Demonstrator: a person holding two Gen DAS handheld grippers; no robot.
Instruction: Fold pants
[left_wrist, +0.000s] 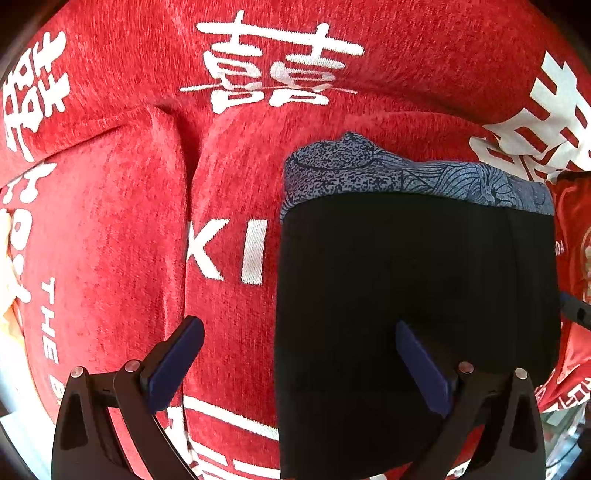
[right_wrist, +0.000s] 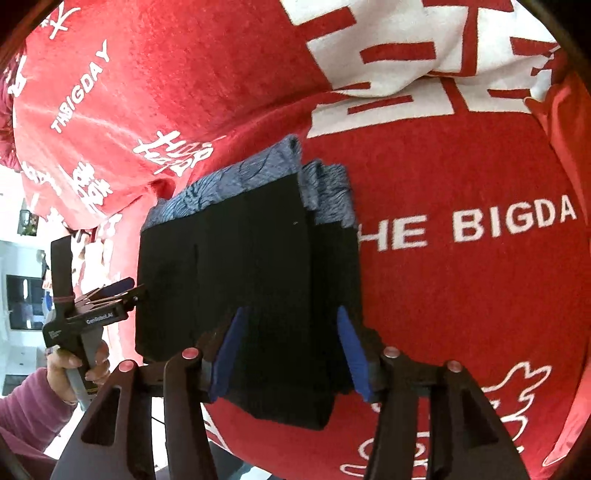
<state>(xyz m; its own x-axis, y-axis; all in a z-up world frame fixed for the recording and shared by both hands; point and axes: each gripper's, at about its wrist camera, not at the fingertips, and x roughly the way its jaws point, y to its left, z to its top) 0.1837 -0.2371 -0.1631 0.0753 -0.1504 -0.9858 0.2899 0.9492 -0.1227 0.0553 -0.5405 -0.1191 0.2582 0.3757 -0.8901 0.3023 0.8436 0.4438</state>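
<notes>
- Left wrist view: the folded black pants (left_wrist: 413, 314) fill the right half of the frame, lying on a red cover (left_wrist: 110, 240) printed with white characters and letters.
- A blue-grey patterned band (left_wrist: 406, 177) runs along the far edge of the folded pants, in the upper right middle of the frame.
- The left gripper (left_wrist: 299, 365) points down at the cover with its jaws spread wide; the left blue pad sits over bare red cloth at lower left, the right blue pad over the black fabric at lower right. Nothing is pinched between them.
- A seam or gap between two red cushions runs down the frame left of centre, just beside the white letters "XI".
- Right wrist view: the same black pants (right_wrist: 247, 273) sit in the centre of the frame as a squarish folded stack, the blue-grey patterned band (right_wrist: 325, 192) along its upper edge.
- The right gripper (right_wrist: 291, 354) stands at the bottom centre with its jaws parted on either side of the near edge of the stack; the blue pads flank the black cloth, and whether they press on it cannot be told.
- At the left edge, a hand (right_wrist: 74, 365) in a pink-purple sleeve holds the other tongs (right_wrist: 118, 291), whose tips are just beside the stack's left edge.
- The red cover (right_wrist: 461, 277) here shows white lettering "HE BIGDA" at right.
</notes>
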